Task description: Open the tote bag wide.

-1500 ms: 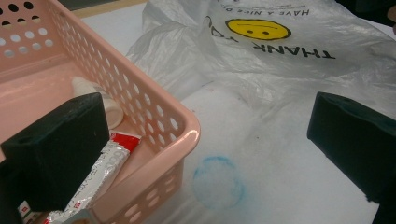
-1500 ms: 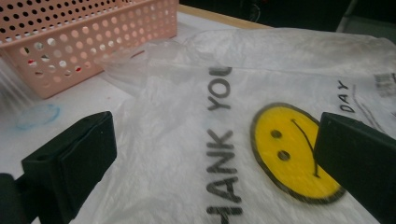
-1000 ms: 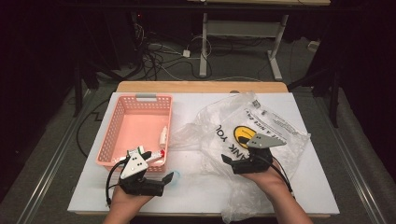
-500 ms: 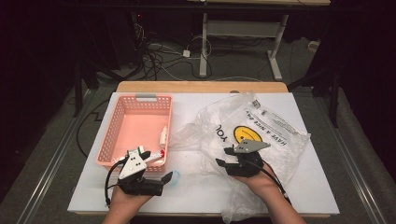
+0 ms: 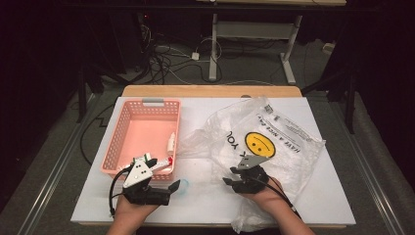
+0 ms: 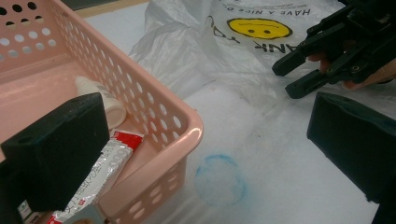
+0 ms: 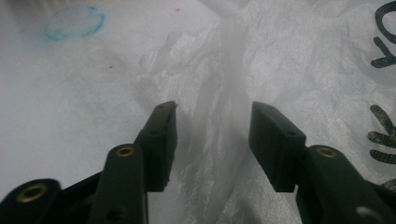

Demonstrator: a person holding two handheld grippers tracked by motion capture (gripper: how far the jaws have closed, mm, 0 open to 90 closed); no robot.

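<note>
Right gripper view: a raised ridge of the plastic bag (image 7: 219,107) is seen standing between the 2 jaws of the right gripper (image 7: 212,116), its long axis running straight away from the camera, in line with the jaws. The jaws have just been closing and are now at a narrow gap, with the fold between them; the pads are not yet seen pressing on it, so no grip is recorded.

From the high view, the plastic bag (image 5: 274,142) is found spread over the right half of the white table (image 5: 205,200), its near edge reaching the table's front edge beside the right wrist. The right gripper (image 5: 235,182) is placed at the bag's left margin and is by far the nearer one. The left gripper (image 5: 173,188) is held apart to the left, jaws wide and empty, just in front of the pink basket (image 5: 142,142).

Open table is noted between the 2 grippers, marked by a faint blue ring (image 6: 219,179). Room to lift is judged unobstructed; the basket's near corner (image 6: 187,126) is judged the closest obstacle to any leftward pull.
</note>
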